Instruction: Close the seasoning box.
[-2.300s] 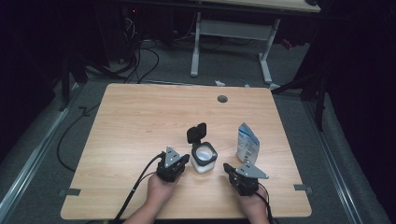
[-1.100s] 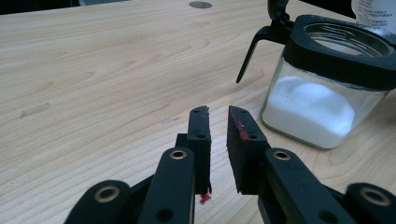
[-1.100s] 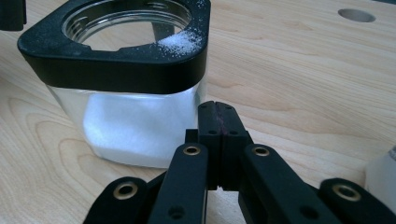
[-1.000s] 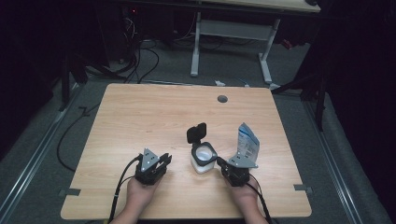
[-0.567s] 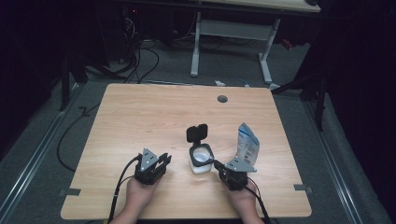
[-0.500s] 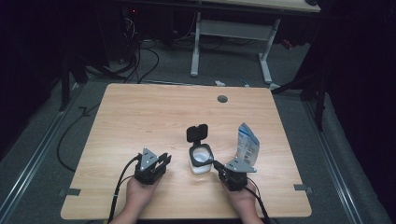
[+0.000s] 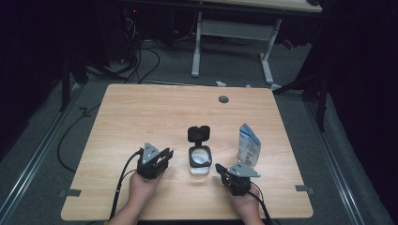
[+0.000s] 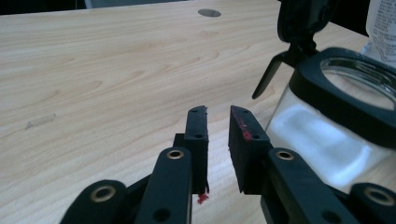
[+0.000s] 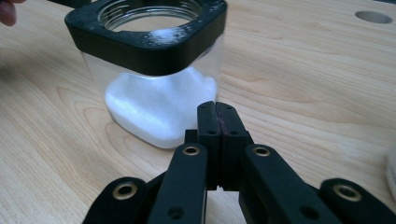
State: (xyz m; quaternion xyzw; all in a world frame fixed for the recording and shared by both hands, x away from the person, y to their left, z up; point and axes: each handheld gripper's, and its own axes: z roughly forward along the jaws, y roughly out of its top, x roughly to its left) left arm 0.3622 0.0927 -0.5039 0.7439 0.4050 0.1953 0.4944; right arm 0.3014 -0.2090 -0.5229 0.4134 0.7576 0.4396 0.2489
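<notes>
Near the front edge of the surface (image 7: 141, 112), seen from the high view, a clear square jar (image 7: 199, 160) with a black collar stands with its hinged lid (image 7: 198, 133) flipped up and back, which leaves the mouth free for filling. A white and blue pouch (image 7: 248, 145) stands upright just beside it toward the right edge. The left hand-held gripper (image 7: 162, 157) rests to the jar's left, the right hand-held gripper (image 7: 220, 168) at its front right corner; neither touches it. Wide bare wood lies behind and to the left, so both hands have room to swing.

Along the left gripper view, the left hand-held gripper (image 8: 218, 123) has a narrow gap between its jaws, grasping nothing, with the jar (image 8: 327, 135) close on one side.

Along the right gripper view, the right hand-held gripper (image 9: 216, 112) is clenched tight on nothing, pointing at the jar (image 9: 154, 70), whose bottom holds white powder (image 9: 159, 109); probably it waits clear of the rim.
</notes>
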